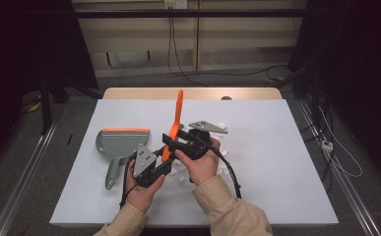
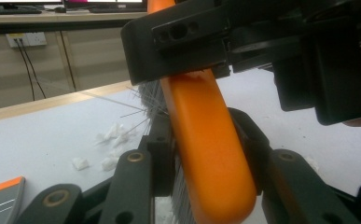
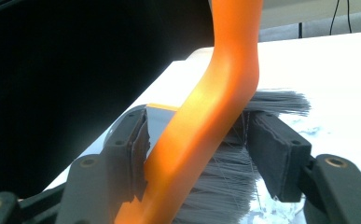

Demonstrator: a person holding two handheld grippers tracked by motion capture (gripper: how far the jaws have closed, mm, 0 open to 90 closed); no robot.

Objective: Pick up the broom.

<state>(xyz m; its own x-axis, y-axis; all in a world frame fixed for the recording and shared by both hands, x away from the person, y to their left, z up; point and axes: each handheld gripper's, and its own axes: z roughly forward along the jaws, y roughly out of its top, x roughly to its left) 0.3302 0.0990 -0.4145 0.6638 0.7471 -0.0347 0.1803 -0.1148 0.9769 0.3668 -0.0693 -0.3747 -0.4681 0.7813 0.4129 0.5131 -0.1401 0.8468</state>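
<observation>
Orange brush [image 1: 177,114] stands near upright at worktop [image 1: 276,162] centre, handle pointing up and far. Left gripper [image 1: 164,158] jaws nearly closed, clamped on the brush's lower end. Right gripper [image 1: 171,139] jaws about half open around brush body: left pad touching the orange handle, right pad at bristles. Grey dustpan [image 1: 120,143] lies left; white scraps [image 2: 109,135] nearby.
</observation>
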